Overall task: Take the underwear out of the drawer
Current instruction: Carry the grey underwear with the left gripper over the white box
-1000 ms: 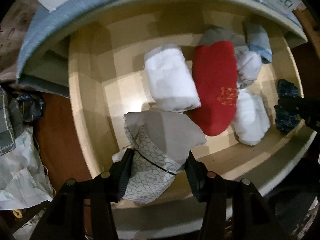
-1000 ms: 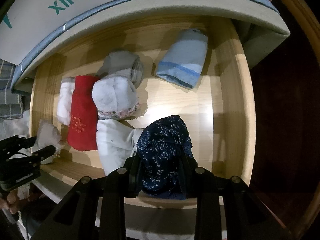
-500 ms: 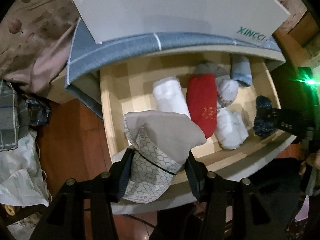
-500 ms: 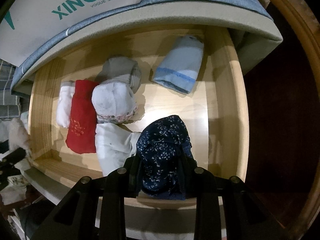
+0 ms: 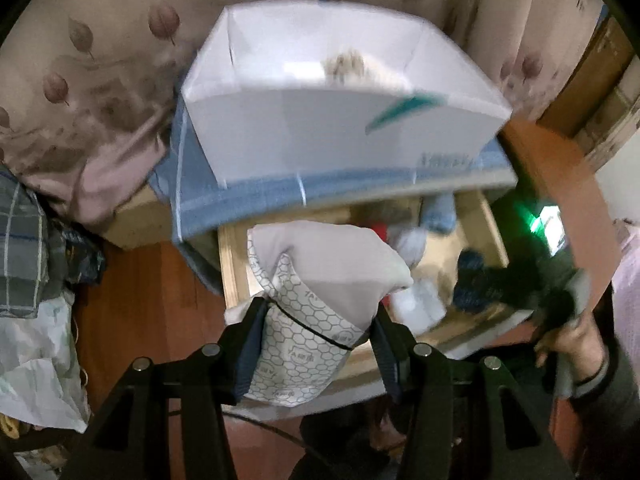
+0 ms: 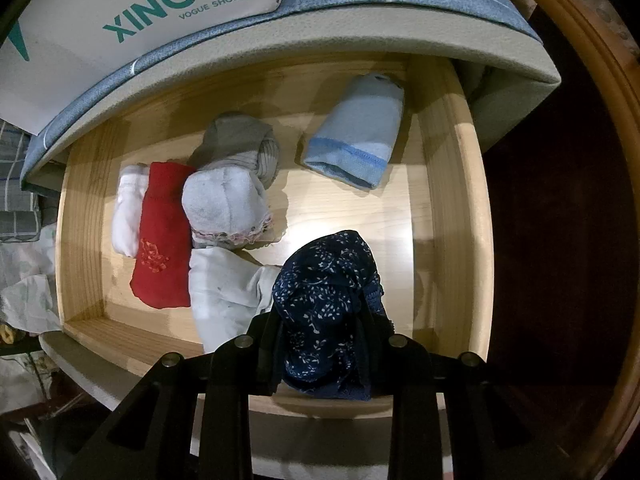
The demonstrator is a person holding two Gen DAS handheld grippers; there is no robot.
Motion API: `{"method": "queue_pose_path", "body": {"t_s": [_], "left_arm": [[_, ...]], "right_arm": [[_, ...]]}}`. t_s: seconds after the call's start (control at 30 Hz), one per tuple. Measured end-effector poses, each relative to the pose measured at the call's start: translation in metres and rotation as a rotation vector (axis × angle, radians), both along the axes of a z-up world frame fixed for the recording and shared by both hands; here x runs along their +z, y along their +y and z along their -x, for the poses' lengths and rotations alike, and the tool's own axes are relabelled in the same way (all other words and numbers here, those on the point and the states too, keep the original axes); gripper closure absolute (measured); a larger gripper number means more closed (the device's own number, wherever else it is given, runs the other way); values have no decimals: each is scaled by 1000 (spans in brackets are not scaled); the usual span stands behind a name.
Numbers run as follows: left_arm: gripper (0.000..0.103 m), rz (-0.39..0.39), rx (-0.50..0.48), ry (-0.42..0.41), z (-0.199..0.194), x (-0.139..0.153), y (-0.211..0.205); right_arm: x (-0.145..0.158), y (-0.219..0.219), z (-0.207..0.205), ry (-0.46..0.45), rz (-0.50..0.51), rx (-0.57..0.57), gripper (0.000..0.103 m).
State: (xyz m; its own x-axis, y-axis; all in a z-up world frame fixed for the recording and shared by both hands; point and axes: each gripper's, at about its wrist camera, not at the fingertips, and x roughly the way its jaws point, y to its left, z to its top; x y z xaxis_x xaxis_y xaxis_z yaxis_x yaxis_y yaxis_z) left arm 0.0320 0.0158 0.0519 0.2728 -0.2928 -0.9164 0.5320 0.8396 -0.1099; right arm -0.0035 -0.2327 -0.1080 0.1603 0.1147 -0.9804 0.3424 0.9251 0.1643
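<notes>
left hand-held gripper: clenched on grey honeycomb-print underwear, held above the wooden drawer | right hand-held gripper: clamped on navy floral underwear (inside the front edge); red roll and pale-blue roll lie inside

Pale smooth wooden drawer, soft cloth navy floral underwear, matt white cardboard box.

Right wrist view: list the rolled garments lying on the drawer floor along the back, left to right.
White cotton roll → red roll with embroidery → off-white roll with pink lace trim → light blue roll with darker blue band.
</notes>
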Motion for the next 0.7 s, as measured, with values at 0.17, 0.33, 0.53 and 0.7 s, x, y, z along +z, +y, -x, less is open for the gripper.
{"method": "queue_pose_path", "body": {"t_s": [0.17,0.33,0.53,0.7], "left_arm": [[52,86,66,-145,-14,57,5],[52,126,122,-278,-35,95,-2],[52,136,169,-314,-73,104,-17],[52,69,179,-315,-106,82,-36]], "right_arm": [[0,-1,1,-1,-3,-1,76],[0,0,-1,-2,-6,0,76],[1,-1,0,-5,-11,-1,76],[0,-1,0,-9,-25,1,76]]}}
